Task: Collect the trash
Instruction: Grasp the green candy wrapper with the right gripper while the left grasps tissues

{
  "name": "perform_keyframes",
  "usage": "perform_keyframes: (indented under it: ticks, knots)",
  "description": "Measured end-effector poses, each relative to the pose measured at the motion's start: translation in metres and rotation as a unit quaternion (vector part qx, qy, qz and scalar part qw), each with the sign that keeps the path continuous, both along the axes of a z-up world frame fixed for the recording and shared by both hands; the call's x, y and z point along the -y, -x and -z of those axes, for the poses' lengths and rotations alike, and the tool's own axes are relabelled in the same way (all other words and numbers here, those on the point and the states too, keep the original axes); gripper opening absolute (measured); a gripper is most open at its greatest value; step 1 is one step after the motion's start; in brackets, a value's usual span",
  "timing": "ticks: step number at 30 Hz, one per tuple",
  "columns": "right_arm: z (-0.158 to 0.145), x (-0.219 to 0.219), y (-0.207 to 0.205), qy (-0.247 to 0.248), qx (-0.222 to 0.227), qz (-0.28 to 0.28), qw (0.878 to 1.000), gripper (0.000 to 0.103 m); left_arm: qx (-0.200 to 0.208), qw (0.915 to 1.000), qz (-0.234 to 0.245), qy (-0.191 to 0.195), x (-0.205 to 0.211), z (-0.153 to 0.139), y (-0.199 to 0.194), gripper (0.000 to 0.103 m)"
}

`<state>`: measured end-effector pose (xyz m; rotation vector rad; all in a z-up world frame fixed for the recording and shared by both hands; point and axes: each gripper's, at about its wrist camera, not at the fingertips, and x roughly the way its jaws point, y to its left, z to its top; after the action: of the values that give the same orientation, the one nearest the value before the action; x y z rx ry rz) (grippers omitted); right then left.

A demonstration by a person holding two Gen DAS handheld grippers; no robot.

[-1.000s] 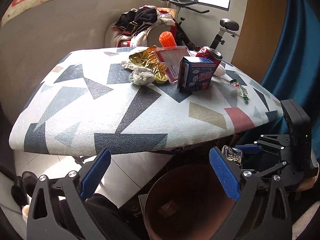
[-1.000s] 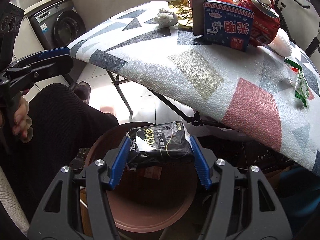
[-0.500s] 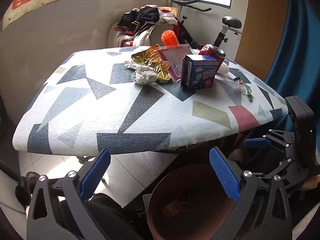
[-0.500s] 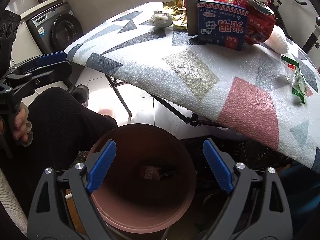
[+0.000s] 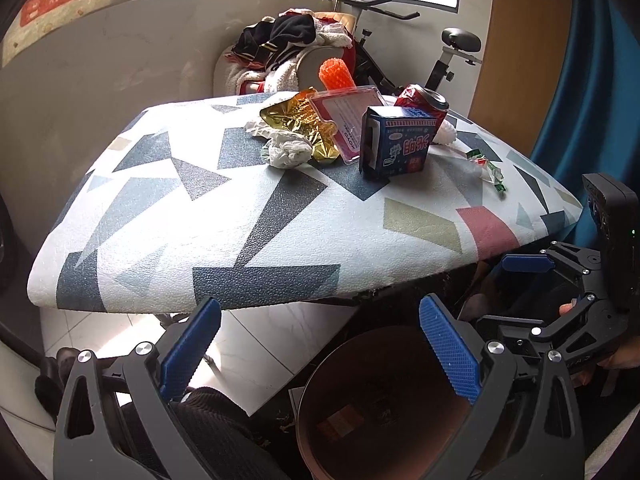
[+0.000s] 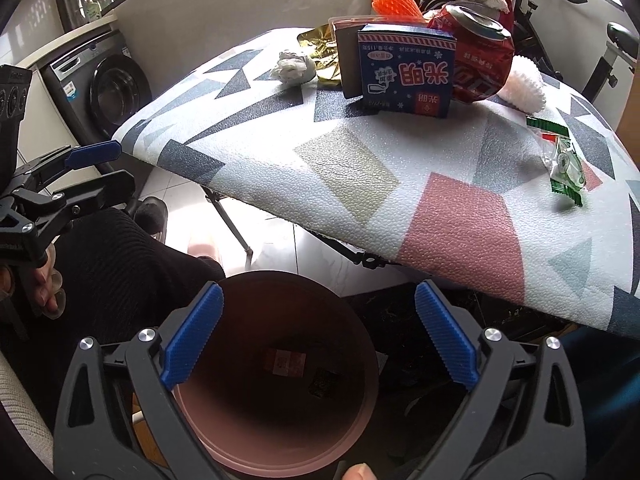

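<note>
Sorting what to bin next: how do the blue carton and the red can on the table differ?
The blue carton is a boxy, straight-sided pack standing at the front; the red can is round, dented and leans behind it. The carton carries white print on blue, while the can is red with a silver top. Both sit touching on the patterned table, outside the brown bin.

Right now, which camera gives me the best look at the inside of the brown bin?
The right wrist view. It looks almost straight down into the brown bin, showing the whole rim and the scraps lying on its bottom. The left wrist view catches the bin at the lower edge, partly hidden by the left gripper.
</note>
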<state>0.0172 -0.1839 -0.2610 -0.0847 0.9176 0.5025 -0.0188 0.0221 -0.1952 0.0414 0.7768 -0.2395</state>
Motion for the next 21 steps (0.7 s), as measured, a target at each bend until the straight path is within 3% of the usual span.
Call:
perform_keyframes:
  ticks: [9, 15, 21]
  knots:
    - [-0.024, 0.048, -0.021, -0.083, 0.028, 0.074, 0.993, 0.097, 0.022, 0.9993, -0.011, 0.029, -0.012, -0.016, -0.014, 0.097]
    - [-0.043, 0.087, -0.054, -0.046, 0.066, 0.128, 0.989, 0.097, 0.044, 0.9989, -0.005, 0.014, -0.012, -0.032, -0.031, 0.097]
    - [-0.039, 0.129, -0.099, 0.008, 0.051, 0.206, 0.977, 0.097, -0.004, 0.9988, -0.017, 0.047, -0.024, -0.033, -0.062, 0.097]
